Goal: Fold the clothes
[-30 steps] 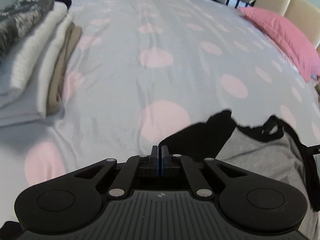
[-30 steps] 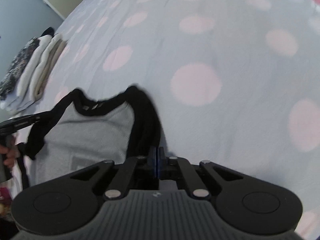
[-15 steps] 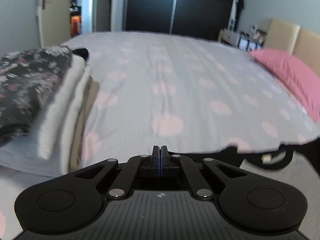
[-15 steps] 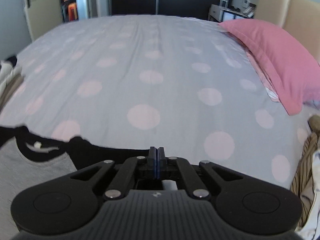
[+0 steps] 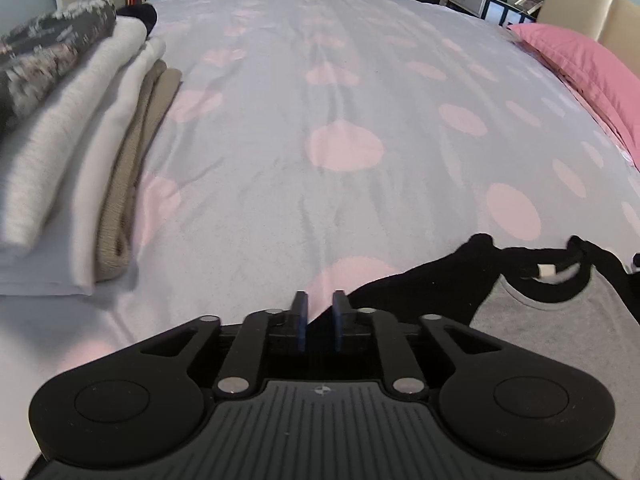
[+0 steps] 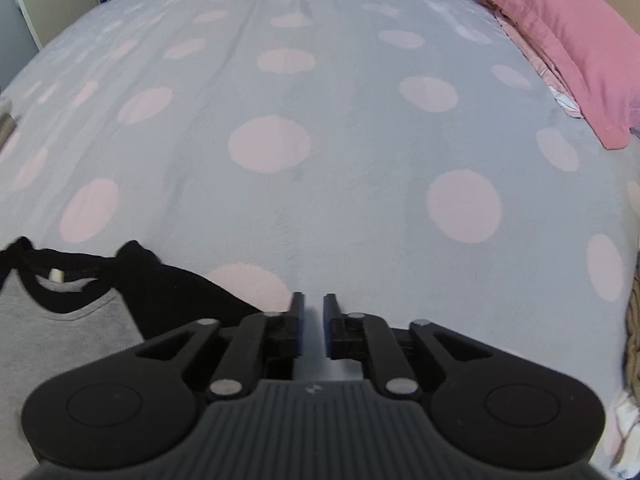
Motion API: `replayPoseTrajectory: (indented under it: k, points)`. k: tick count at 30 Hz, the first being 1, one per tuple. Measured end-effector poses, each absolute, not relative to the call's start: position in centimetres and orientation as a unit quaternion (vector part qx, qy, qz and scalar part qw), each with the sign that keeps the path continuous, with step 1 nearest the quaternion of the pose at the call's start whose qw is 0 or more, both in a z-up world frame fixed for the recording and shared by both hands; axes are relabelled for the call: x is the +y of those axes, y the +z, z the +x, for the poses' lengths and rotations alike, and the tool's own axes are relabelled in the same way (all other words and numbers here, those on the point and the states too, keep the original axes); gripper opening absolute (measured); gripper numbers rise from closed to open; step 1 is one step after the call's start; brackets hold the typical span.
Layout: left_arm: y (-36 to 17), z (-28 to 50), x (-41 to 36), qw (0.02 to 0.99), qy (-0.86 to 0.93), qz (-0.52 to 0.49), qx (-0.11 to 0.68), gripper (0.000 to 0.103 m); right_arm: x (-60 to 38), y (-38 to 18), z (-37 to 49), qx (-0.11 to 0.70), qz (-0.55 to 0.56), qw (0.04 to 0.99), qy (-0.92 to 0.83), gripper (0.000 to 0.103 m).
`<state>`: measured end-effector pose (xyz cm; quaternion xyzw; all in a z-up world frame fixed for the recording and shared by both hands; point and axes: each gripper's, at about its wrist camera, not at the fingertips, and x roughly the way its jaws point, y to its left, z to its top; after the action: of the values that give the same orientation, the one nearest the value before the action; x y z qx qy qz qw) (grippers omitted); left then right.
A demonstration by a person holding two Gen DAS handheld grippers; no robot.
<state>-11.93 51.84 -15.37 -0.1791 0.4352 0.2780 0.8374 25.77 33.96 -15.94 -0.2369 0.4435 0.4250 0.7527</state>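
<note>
A grey shirt (image 5: 560, 320) with black sleeves and collar lies spread flat at the near edge of the bed (image 5: 340, 200), neck towards the bed's middle; that layout looks meant to give a smooth start for folding. The left gripper (image 5: 319, 320) sits over the shirt's one black sleeve, which reaches in under its right finger; its jaws are opening, a narrow gap between them, and no cloth shows in the part of the gap that is in view. The right gripper (image 6: 313, 330) sits past the other sleeve (image 6: 180, 300), with bare cover under its tips; its jaws are opening too, nothing between them. Both point steeply down at the cover, one at each shoulder, which suits laying the shirt out and letting go; I judge the spreading step is ending and the first fold is yet to be made.

A stack (image 5: 80, 140) of folded clothes rests along the bed's left edge: a dark patterned piece on top, white and beige below; probably the finished pile, kept clear of the working patch. A heap of striped and knitted clothes (image 6: 630, 340) shows at the right edge, perhaps the ones waiting.

The cover is pale grey with big pink dots, soft and slightly creased; a pink pillow (image 6: 560, 40) lies at the far right by a beige headboard; beyond are dark wardrobe doors, a pale door and shelves.
</note>
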Motion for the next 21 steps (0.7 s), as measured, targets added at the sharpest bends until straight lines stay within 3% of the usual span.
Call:
replayPoseTrajectory:
  k: [6,12,17,19,21]
  points:
    - [-10.6,-14.0,49.8,0.848,0.255,-0.143,0.442,0.019,27.8,-11.0,26.1,0.429,-0.258,0.751,0.43,0.021]
    - [-6.4,-16.2,46.6,0.848,0.243,-0.133,0.452,0.02,19.8,-9.5,26.0,0.448,-0.247,0.756,0.408,0.023]
    - [-4.4,-18.8,43.5,0.849,0.235,-0.149,0.449,0.033,14.2,-11.1,24.9,0.492,-0.229,0.746,0.386,0.024]
    - [-4.0,-19.9,42.1,0.849,0.231,-0.152,0.451,0.039,12.8,-11.8,24.0,0.51,-0.225,0.736,0.384,0.034]
    - [-4.1,-21.1,40.8,0.846,0.231,-0.155,0.455,0.04,11.6,-12.4,23.0,0.524,-0.226,0.728,0.379,0.055]
